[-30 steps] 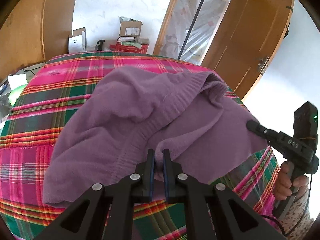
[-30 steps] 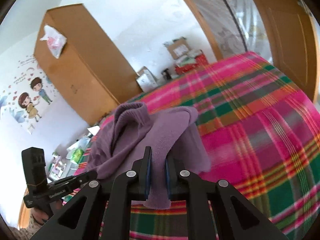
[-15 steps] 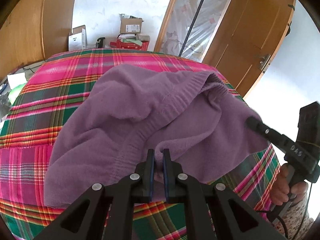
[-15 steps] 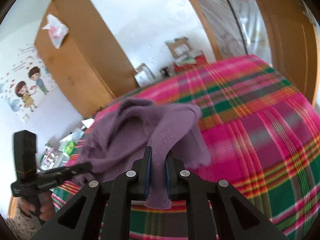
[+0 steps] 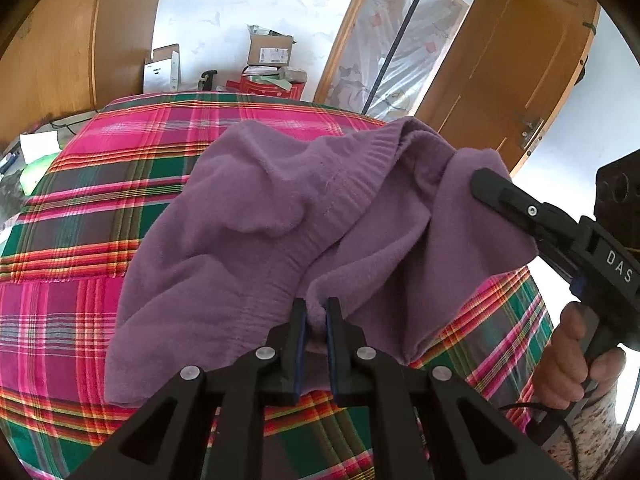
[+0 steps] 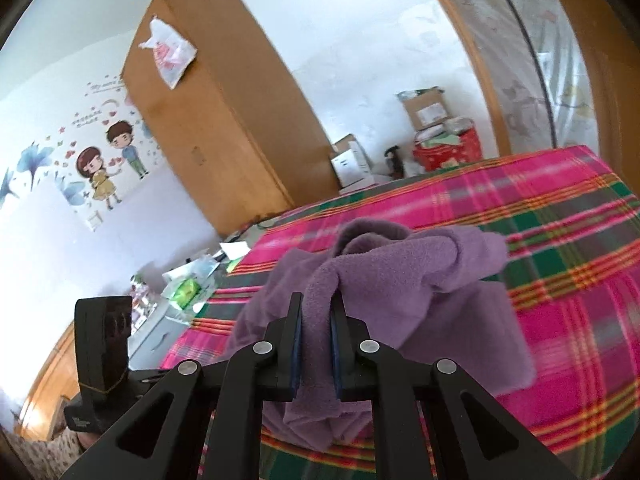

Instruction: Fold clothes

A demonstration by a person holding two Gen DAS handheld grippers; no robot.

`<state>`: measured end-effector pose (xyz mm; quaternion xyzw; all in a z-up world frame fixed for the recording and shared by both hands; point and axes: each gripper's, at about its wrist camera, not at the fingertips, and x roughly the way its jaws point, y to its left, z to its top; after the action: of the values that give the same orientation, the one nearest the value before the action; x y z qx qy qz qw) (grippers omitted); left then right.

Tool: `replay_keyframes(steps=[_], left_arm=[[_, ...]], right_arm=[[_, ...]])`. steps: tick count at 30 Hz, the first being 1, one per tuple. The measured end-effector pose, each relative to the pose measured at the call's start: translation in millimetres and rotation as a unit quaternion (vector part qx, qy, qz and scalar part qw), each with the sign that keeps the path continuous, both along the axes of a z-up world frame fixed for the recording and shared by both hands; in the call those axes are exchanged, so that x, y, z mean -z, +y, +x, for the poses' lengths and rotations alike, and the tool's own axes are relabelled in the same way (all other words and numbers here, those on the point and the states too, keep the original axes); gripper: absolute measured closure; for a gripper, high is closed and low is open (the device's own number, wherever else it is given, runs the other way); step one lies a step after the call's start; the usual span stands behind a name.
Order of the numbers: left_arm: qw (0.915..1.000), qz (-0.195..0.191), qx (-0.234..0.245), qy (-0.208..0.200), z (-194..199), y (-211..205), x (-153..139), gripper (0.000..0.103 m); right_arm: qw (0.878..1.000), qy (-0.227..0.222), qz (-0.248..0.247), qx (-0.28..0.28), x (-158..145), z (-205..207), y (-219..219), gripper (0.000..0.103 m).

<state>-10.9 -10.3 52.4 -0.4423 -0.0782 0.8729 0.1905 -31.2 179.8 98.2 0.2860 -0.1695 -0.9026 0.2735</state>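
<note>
1. At the far left of the left wrist view stands a wooden wardrobe [image 5: 60,52]; in the right wrist view the same wardrobe [image 6: 216,120] has a plastic bag [image 6: 170,54] on top and cartoon wall stickers [image 6: 108,156] to its left.
2. A bed covered by a pink, green and orange plaid blanket [image 5: 100,184] fills the middle ground of both views.
3. A purple sweater [image 5: 256,248] lies bunched on the blanket, partly lifted off it, with a ribbed edge showing near its top.
4. The left gripper [image 5: 316,316] is clenched on a fold of the sweater's near edge; the cloth is pinched between its two fingers.
5. Behind the bed, against the white wall, sit cardboard boxes [image 5: 268,50] and a red container [image 5: 266,88].
6. The right gripper [image 6: 316,316] is clamped on another part of the sweater [image 6: 420,264]; a strip of cloth hangs down between and below its fingers.
7. In the left wrist view the right gripper [image 5: 486,184] reaches in from the right, its tip against the raised sweater, with a hand [image 5: 572,356] around its handle.
8. A wooden door [image 5: 516,72] stands open at the far right.
</note>
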Motion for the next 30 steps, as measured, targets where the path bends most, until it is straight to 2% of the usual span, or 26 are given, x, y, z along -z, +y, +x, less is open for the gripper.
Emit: replay_keyframes(steps=[7, 19, 24, 27, 29, 30], left_arm=[[0.9996, 0.017, -0.023, 0.001, 0.0, -22.8, -2.5, 0.094], [0.9968, 0.042, -0.068, 0.009, 5.2, -57.4, -11.8, 0.094], [0.9960, 0.051, -0.072, 0.012, 1.0, -59.4, -18.7, 0.094], [0.9962, 0.060, -0.061, 0.019, -5.1, -55.0, -27.0, 0.084], [0.9962, 0.065, -0.053, 0.023, -9.2, -51.4, -32.4, 0.069], [0.9963, 0.068, -0.048, 0.023, -11.1, -47.4, -34.5, 0.067]], right_arm=[[0.999, 0.001, 0.005, -0.039, -0.6, -10.0, -32.5, 0.091], [0.996, -0.034, 0.009, -0.084, 24.0, -19.6, -73.4, 0.091], [0.994, -0.045, 0.017, -0.095, 33.9, -21.9, -85.4, 0.091], [0.994, -0.049, 0.023, -0.094, 38.8, -22.1, -90.4, 0.091], [0.994, -0.047, 0.028, -0.094, 39.7, -21.3, -91.8, 0.091], [0.994, -0.046, 0.030, -0.094, 40.0, -20.9, -92.5, 0.091]])
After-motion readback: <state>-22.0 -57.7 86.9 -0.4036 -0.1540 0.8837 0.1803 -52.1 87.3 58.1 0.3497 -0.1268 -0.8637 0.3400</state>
